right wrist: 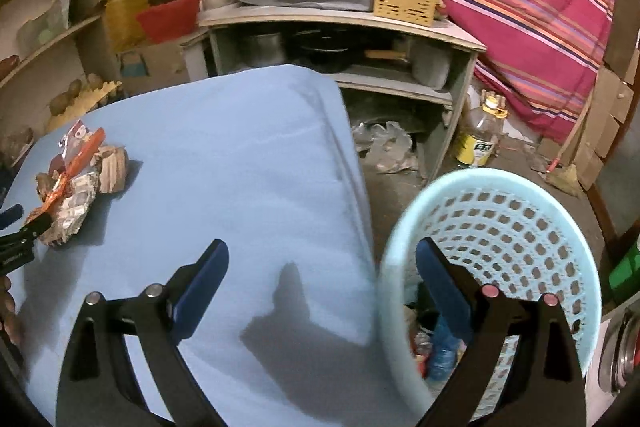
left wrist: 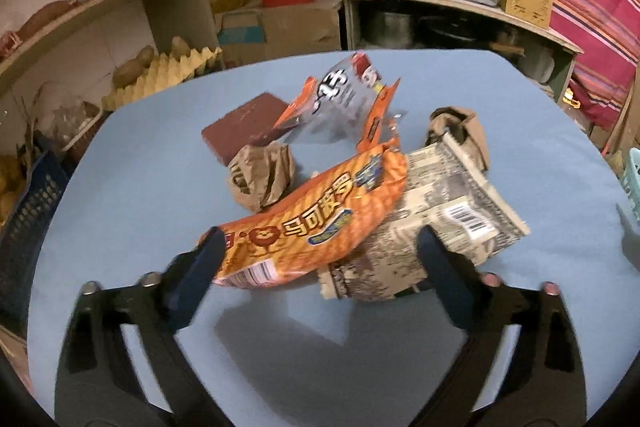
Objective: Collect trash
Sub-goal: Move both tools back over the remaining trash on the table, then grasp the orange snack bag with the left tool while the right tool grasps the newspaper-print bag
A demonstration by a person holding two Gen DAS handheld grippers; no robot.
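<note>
A heap of trash lies in the middle of the pale blue tabletop (left wrist: 120,207). Foremost is an orange plastic snack wrapper (left wrist: 304,223) with a lion printed on it, draped over a flattened newsprint-patterned paper box (left wrist: 432,227) bearing a barcode. Behind them lie a crumpled brown paper bag (left wrist: 260,179), a torn orange-and-clear plastic packet (left wrist: 344,99), a second crumpled brown paper wad (left wrist: 464,131) and a flat dark-red rectangular box (left wrist: 244,131) toward the far edge.

The left gripper (left wrist: 320,251) hangs over the near side of the heap with its jaws wide. The wrapper and the paper box lie in the gap, and its left blue pad (left wrist: 208,259) sits right at the wrapper's end; contact cannot be told.

The right gripper (right wrist: 322,259) is wide and empty, straddling the tabletop's right edge. Just beside that edge stands a round light-blue perforated plastic basket (right wrist: 520,223) with some litter in its bottom.
</note>
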